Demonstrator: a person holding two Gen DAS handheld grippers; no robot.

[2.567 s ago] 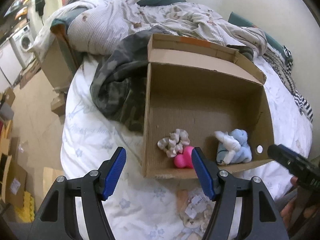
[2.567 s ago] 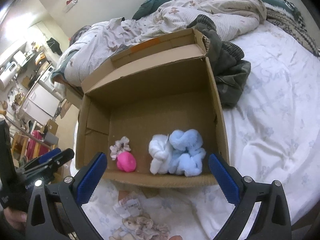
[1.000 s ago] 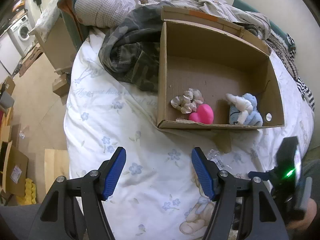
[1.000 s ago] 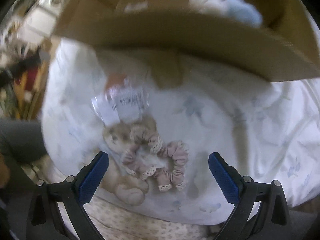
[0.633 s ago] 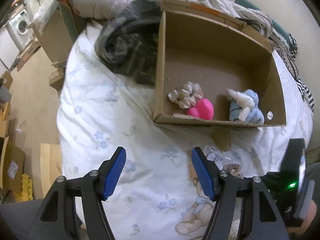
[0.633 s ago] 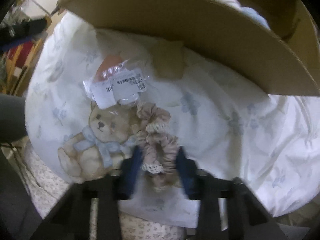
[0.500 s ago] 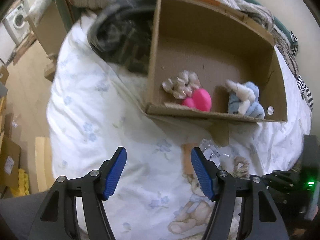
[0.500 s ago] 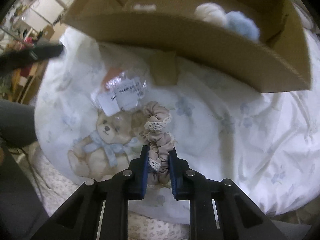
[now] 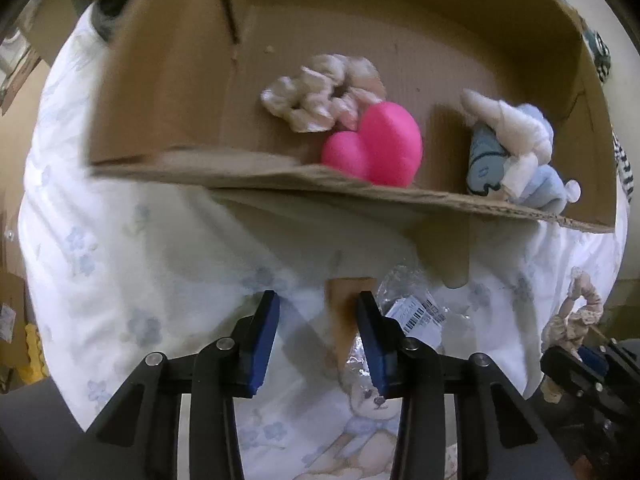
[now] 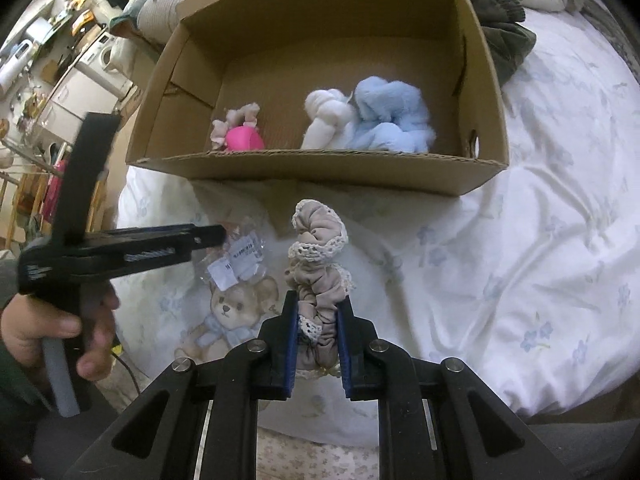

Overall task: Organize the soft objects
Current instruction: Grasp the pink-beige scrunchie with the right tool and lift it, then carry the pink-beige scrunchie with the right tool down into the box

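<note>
My right gripper is shut on a beige lace-trimmed scrunchie, lifted above the bed in front of the cardboard box; it also shows at the right edge of the left wrist view. The box holds a pale scrunchie, a pink heart and a blue-and-white plush. My left gripper is half closed over an orange-brown card beside a clear packet with a label; no contact shows.
The white floral sheet has a printed teddy bear. Dark clothing and rumpled bedding lie behind the box. Furniture and clutter stand off the bed's left side.
My right gripper closed on the beige scrunchie and lifted it off the sheet. My left gripper dropped low toward the card and packet and narrowed its jaws.
</note>
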